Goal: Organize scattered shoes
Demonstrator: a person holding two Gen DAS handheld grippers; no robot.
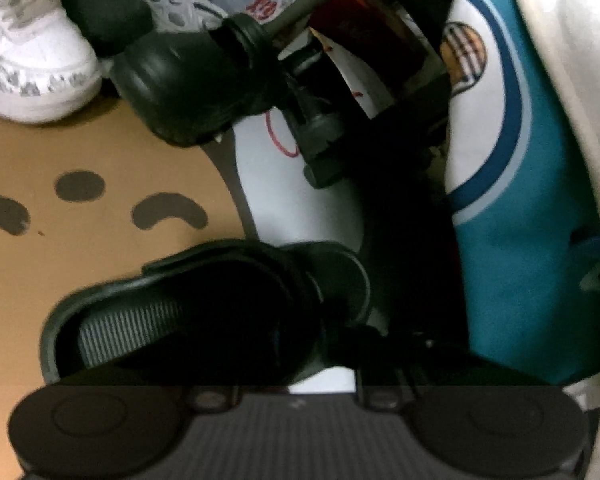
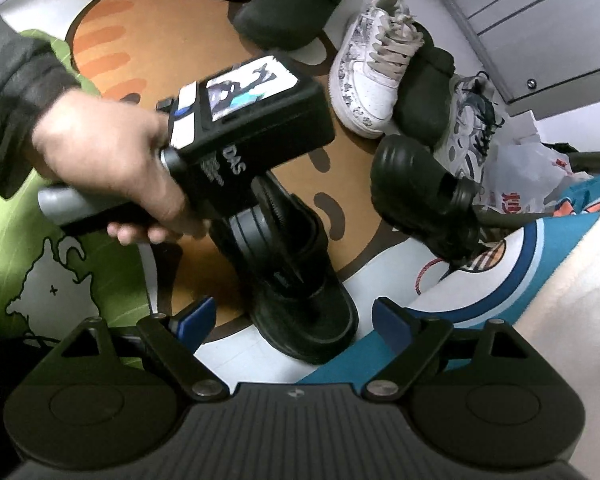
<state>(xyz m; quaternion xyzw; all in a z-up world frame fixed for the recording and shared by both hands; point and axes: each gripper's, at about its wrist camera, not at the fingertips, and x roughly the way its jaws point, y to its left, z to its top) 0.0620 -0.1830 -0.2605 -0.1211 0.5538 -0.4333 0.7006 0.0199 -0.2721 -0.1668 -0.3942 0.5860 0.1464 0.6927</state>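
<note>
Several shoes lay unsorted ahead of my right gripper (image 2: 292,316), its jaws apart over the black slipper (image 2: 300,300). My left gripper (image 2: 276,248) was clamped on that slipper. Most sorting remained, I judged.

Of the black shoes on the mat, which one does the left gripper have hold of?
The black slipper nearest the right gripper, lying alone low on the mat. The left gripper is clamped on its upper; the other black shoes lie untouched among the sneakers.
</note>
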